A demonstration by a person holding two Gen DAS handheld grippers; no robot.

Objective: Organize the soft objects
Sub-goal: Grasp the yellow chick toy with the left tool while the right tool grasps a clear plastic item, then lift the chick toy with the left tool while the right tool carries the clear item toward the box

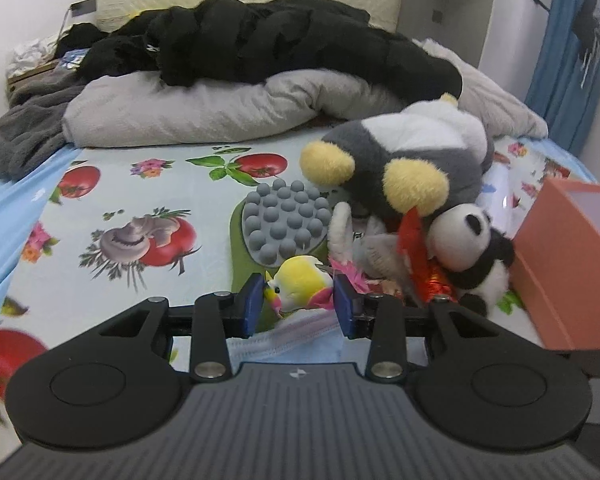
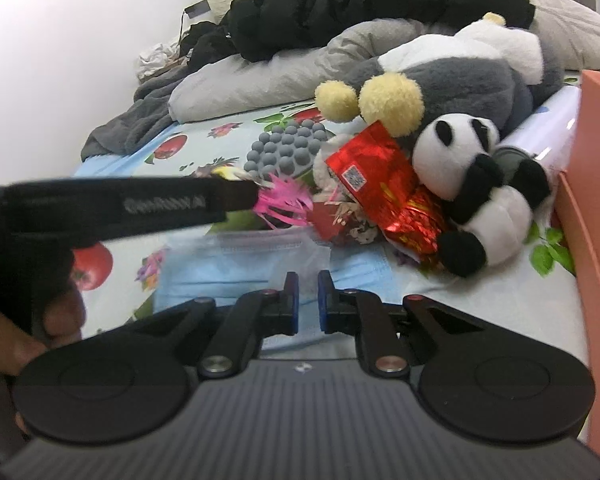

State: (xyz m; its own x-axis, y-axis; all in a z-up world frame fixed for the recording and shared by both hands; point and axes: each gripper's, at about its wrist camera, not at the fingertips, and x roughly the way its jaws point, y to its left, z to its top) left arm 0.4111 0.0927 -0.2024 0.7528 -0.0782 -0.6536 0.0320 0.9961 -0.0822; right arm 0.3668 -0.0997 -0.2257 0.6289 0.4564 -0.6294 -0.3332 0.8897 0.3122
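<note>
My left gripper (image 1: 299, 298) is shut on a small yellow and white plush bird (image 1: 300, 283) with pink feathers, just above the bed sheet. In the right wrist view the left gripper (image 2: 256, 194) reaches in from the left, with the bird's pink feathers (image 2: 286, 204) past its tip. My right gripper (image 2: 305, 300) has its jaws nearly closed, a narrow gap between them, nothing held, over a blue face mask pack (image 2: 236, 264). A panda plush (image 1: 474, 248) (image 2: 472, 188), a big grey and white plush (image 1: 412, 152) (image 2: 460, 76), a grey bumpy ball (image 1: 286, 220) (image 2: 288, 148) and red foil packets (image 2: 380, 184) lie ahead.
An orange box (image 1: 564, 264) (image 2: 596, 200) stands at the right edge of the bed. A grey pillow (image 1: 188, 108), a black jacket (image 1: 268, 40) and a dark grey blanket (image 1: 24, 132) lie at the far end. The sheet (image 1: 100, 184) has tomato prints.
</note>
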